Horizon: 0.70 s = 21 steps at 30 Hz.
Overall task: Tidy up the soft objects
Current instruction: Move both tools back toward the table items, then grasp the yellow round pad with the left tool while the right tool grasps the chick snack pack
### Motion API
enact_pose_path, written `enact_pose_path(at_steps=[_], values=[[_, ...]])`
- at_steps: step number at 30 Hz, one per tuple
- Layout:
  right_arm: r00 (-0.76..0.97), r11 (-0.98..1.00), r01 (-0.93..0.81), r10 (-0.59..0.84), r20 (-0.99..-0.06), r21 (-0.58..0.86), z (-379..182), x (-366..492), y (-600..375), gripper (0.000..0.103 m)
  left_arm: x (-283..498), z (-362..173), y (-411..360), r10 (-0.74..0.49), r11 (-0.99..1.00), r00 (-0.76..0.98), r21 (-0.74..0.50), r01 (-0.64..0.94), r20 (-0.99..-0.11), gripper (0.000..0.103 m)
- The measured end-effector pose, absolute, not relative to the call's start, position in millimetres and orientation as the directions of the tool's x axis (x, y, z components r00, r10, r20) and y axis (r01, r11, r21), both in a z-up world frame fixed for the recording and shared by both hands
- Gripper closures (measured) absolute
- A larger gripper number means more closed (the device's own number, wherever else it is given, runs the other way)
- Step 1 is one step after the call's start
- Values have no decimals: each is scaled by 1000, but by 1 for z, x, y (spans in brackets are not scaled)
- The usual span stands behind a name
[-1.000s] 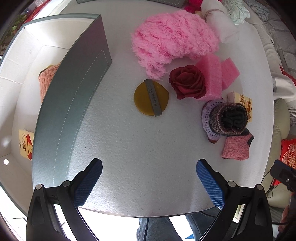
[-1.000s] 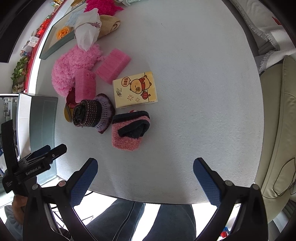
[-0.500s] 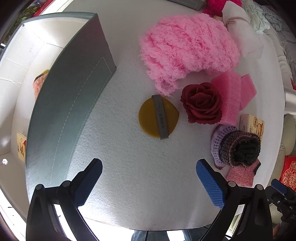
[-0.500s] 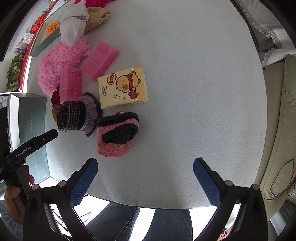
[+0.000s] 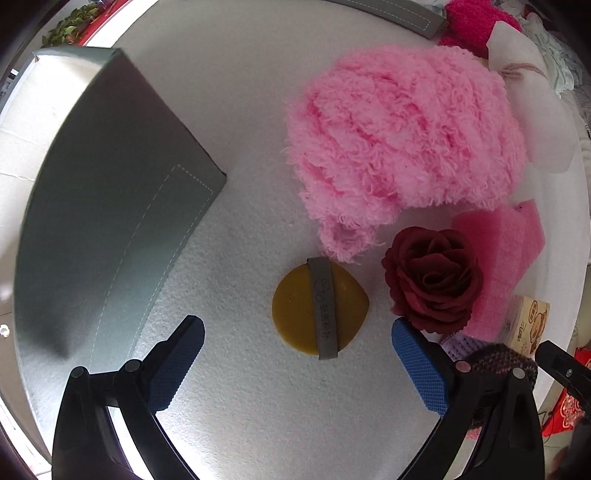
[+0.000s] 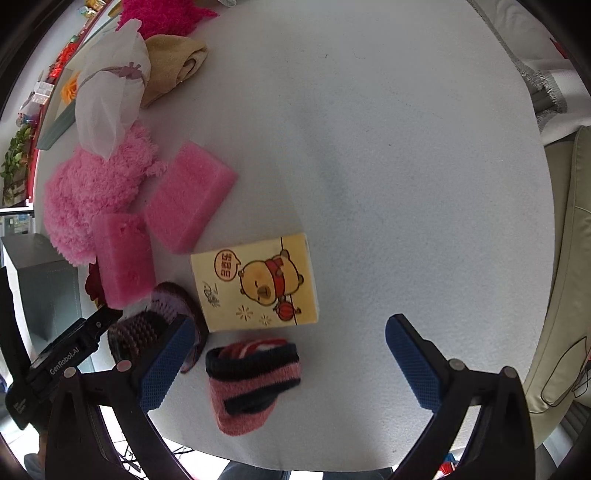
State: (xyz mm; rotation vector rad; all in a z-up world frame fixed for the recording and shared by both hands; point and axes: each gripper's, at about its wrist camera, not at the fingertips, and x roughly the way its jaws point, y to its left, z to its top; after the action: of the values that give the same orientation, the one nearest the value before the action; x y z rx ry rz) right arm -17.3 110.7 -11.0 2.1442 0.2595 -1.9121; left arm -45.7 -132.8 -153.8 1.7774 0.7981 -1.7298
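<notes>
My left gripper [image 5: 295, 365] is open and empty, hovering just short of a round yellow pad with a grey strap [image 5: 319, 308] that lies between its blue fingers. A dark red fabric rose [image 5: 434, 277] sits by the right finger, with a fluffy pink bundle [image 5: 402, 136] behind it. My right gripper [image 6: 291, 363] is open and empty over a pink and dark striped sock [image 6: 251, 380]. A knitted purple hat [image 6: 159, 325] sits behind its left finger. A yellow tissue pack with a bear [image 6: 258, 284] lies just beyond the sock.
A grey storage box [image 5: 110, 206] with a white lining stands at the left. Pink sponges [image 6: 188, 195] [image 6: 123, 258], a white cloth pouch [image 6: 110, 96], a tan rolled cloth [image 6: 173, 66] and a magenta fluffy item [image 6: 159, 14] lie farther back. A cream sofa [image 6: 565, 258] borders the table's right edge.
My left gripper moved forward and to the right, bringing the yellow pad between its fingers. My right gripper moved forward toward the striped sock and the tissue pack. Both stayed open.
</notes>
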Motion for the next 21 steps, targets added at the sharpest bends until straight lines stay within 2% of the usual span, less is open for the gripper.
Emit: enact_pose_path(at_steps=[7, 10, 21], values=[[124, -950, 310, 12, -992, 27, -41, -33, 92, 0, -52, -163, -137, 16, -685, 0, -11, 729, -1000, 1], [140, -948, 315, -5, -990, 49, -50, -34, 84, 0, -59, -160, -142, 11, -682, -1, -8, 731, -1000, 0], [90, -885, 465, 48, -995, -1, -50, -26, 41, 0, -62, -168, -107, 8, -677, 5, -1, 736, -1000, 0]])
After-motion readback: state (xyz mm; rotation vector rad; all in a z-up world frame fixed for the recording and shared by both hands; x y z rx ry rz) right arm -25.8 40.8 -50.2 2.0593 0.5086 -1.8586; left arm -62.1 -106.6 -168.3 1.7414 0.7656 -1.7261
